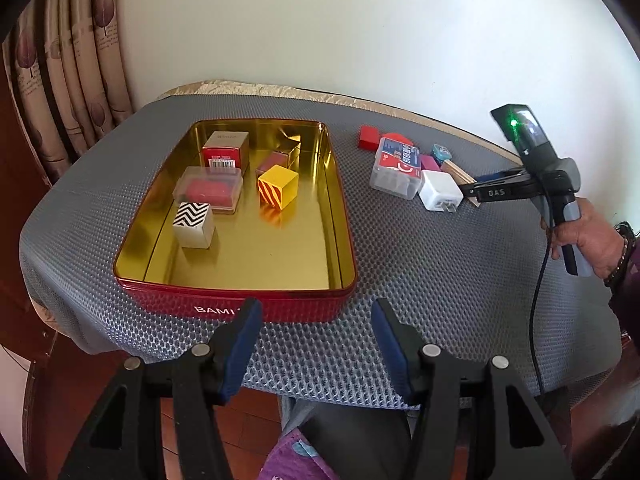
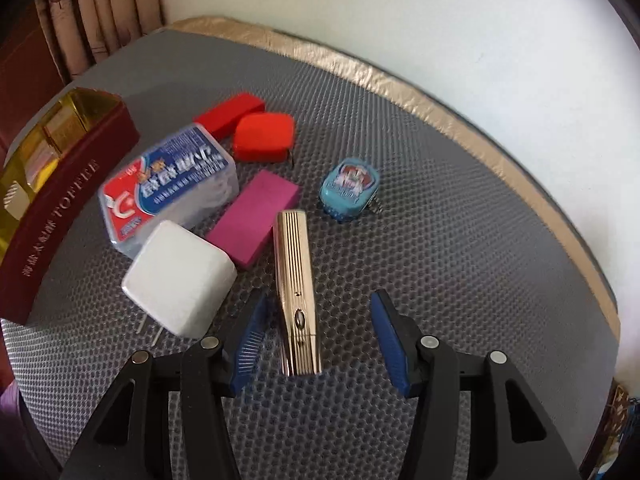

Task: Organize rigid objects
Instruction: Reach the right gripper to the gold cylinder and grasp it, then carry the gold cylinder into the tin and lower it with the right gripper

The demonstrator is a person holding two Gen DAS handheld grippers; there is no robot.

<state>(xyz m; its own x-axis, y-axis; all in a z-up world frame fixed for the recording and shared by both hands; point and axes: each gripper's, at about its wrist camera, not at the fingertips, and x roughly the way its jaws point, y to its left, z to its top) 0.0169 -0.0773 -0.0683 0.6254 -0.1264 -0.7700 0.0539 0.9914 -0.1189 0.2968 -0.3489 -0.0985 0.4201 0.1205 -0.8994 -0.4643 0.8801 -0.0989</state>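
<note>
Sitting loose: seven objects (image 2: 298,292); tin (image 1: 336,200) with six.

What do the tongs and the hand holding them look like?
Both tongs have black angular plastic arms with silver round rivets and blue ribbed pads. The right tongs carry a grey handle, white "DAS" lettering, a green light and a black cable. The right hand wears a dark beaded bracelet.

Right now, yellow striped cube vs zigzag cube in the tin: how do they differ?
The yellow striped cube has red diagonal stripes; the zigzag cube is white with a black chevron top. The yellow striped cube sits mid-tin, the zigzag cube nearer the left wall, against the clear case. Both rest upright inside the red tin, similar in size.
</note>
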